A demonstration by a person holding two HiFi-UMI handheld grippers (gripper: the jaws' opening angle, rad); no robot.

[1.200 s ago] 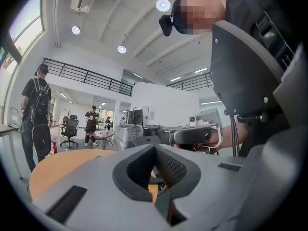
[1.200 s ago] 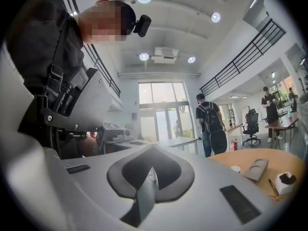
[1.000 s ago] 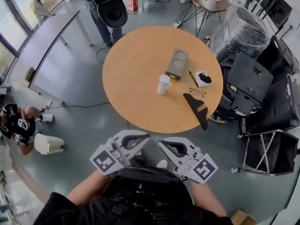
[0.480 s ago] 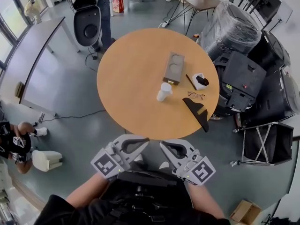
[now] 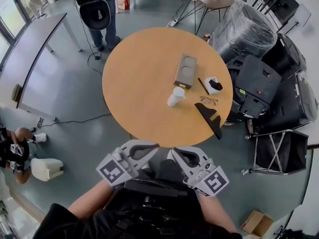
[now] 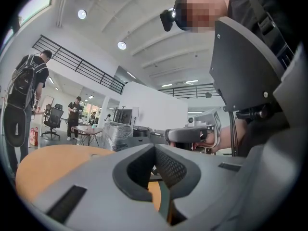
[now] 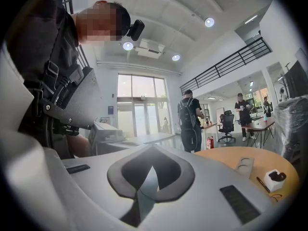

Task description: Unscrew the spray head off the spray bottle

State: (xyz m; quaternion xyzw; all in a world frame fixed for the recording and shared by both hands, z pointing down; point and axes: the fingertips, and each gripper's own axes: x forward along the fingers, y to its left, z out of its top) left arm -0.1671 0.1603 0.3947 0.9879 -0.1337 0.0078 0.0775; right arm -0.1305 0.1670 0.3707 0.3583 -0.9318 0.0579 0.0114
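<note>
I'm at the approach step, with nothing gripped yet: my left gripper point(image 5: 152, 147) and right gripper point(image 5: 175, 153) are both closed and empty, held level near my body, short of the round table point(image 5: 134, 73). The white spray bottle point(image 5: 175, 96) stands near the table's middle, upright, long axis vertical. I can't tell which way its nozzle faces. Next I must reach in, open both, steady the body and grip the head.

A black top point(image 5: 70, 224) with straps point(image 7: 49, 83). The left gripper point(image 5: 153, 147) and right gripper point(image 5: 173, 152) are grey with black-and-white square markers point(image 5: 110, 173).
</note>
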